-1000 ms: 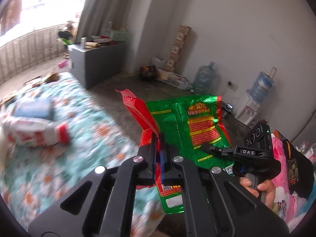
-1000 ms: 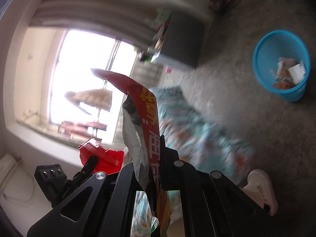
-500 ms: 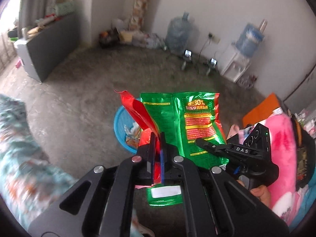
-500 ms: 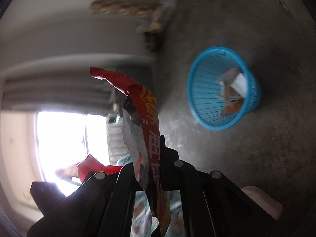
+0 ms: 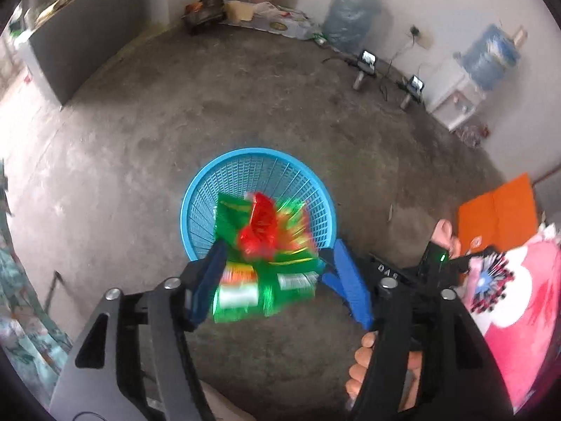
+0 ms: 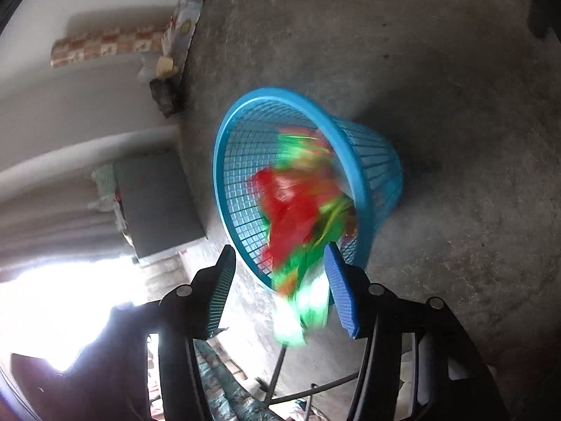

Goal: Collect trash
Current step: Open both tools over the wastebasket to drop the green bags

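jaws parted, just opening | wrappers (image 5: 263,245) blurred over basket (image 5: 196,203)

left gripper (image 5: 273,266): black frame | blue ribbed pads | silver screws || right gripper (image 6: 278,277): same build | "DAS" marking, green LED

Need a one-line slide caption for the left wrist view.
Left tongs open as the blurred green and red wrappers drop toward the blue mesh basket on the concrete floor.

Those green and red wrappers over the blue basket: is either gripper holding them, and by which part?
Neither. The jaws of both have just been opening, and the wrappers fall blurred, unpinched, toward the blue basket.
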Demonstrator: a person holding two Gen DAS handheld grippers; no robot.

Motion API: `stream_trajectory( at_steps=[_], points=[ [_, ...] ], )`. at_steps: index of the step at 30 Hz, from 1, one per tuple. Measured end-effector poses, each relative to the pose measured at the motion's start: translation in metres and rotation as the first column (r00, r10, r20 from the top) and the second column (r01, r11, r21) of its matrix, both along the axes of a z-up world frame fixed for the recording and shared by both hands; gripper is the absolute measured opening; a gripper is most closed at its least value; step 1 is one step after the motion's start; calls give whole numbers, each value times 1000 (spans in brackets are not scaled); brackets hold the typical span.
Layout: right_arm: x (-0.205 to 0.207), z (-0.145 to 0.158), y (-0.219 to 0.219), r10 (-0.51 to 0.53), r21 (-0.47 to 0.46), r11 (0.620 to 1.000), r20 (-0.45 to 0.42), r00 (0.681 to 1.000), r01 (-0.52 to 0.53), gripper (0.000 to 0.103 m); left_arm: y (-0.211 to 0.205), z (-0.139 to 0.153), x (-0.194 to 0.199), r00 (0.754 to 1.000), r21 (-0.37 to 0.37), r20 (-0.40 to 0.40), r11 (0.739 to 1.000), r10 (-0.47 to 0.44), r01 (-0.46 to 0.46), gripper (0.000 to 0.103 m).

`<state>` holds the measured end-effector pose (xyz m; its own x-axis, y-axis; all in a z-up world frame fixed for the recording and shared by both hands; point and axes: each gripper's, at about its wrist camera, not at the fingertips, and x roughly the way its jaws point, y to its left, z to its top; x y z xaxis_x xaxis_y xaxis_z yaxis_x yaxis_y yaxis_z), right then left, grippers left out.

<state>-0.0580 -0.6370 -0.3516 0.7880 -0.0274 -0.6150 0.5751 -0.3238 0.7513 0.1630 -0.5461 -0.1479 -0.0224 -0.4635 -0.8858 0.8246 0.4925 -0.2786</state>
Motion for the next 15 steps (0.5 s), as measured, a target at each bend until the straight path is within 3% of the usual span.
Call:
stream_trajectory(
  at_steps=[4,9,15],
  points=[
    [-26,17,11,-41,-102,994,-10,999,40,56,8,18,-2,1000,-43,23,999,-4,5,66],
    [-49,46,23,-47,-195,980,-42,998,38,56,22,61,-12,999,-121,38,993,-9,14,70],
    [-26,116,62,131,-369,913,-131,983,-171,63,75,120,-25,1000,-241,5,970,-18,19,79]
  ],
)
